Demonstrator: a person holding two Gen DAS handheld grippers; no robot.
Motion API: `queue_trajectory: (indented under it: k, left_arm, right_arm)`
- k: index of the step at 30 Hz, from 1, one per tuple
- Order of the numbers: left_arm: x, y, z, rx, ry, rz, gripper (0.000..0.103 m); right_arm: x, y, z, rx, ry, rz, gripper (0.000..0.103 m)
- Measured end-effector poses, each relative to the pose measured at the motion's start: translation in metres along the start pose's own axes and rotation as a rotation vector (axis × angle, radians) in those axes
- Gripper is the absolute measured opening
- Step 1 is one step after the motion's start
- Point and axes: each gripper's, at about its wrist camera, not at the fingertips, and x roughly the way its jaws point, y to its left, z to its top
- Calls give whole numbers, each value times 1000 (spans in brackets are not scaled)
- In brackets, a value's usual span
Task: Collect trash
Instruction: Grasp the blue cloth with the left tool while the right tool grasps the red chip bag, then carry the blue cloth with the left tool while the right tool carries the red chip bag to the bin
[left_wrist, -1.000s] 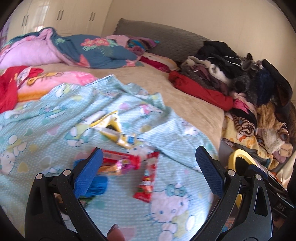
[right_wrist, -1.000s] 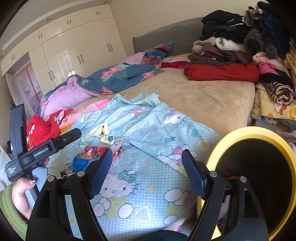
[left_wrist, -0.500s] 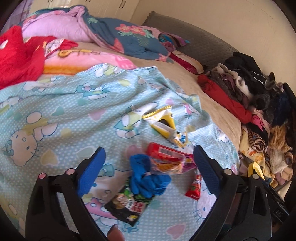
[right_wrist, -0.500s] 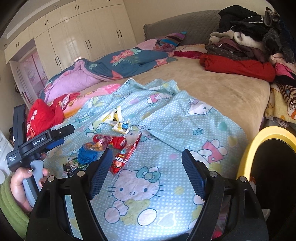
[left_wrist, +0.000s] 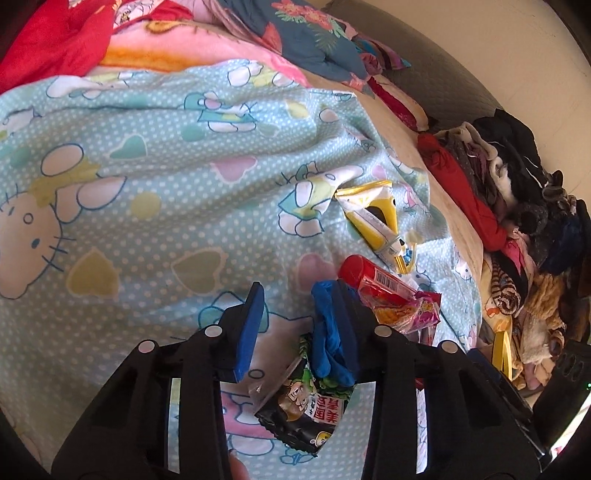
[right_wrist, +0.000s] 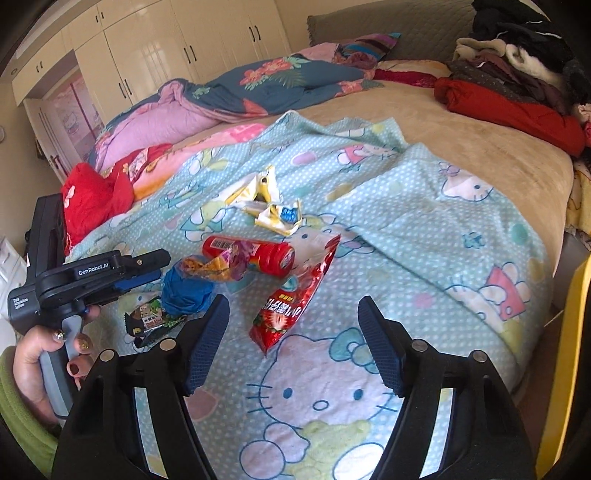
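Black plastic left gripper (left_wrist: 295, 325) with blue rubber-padded fingers (left_wrist: 251, 332), silver round screws, white "GenRobot.AI" lettering, left hand (right_wrist: 40, 373) with painted nails, green sleeve

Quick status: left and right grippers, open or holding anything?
Left gripper: open, jaws around the blue crumpled trash, not clamped.
Right gripper: open, empty.

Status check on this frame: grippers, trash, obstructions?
Left gripper open, low over blue crumpled wad and black snack wrapper. Right gripper open, empty, near red strawberry packet. Nothing blocking.

"GenRobot.AI" and "Data Acquisition System" on the left gripper (right_wrist: 147, 275); Chinese characters on the black snack packet (left_wrist: 306, 413).
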Motion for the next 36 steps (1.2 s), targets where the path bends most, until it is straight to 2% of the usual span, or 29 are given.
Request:
queue_trajectory:
  k: [4, 7, 12, 17, 20, 36]
  left_arm:
    - [8, -4, -3, 7, 23, -17, 31]
    - [14, -7, -6, 18, 39, -19, 24]
    - [19, -10, -9, 24, 52, -36, 17]
    - [18, -17, -9, 41, 60, -68, 10]
    - [17, -22, -10, 55, 63, -86, 6]
    - [-13, -66, -3, 139, -10, -171, 3]
  right_arm:
    - [12, 0, -1, 14, 27, 6, 65]
    - [20, -1, 0, 30, 44, 18, 63]
    - [40, -2, -1, 50, 97, 40, 53]
    - [49, -1, -2, 37, 118, 61, 28]
    - [46, -3, -4, 32, 118, 81, 21]
    - [-3, -20, -10, 69, 28, 69, 19]
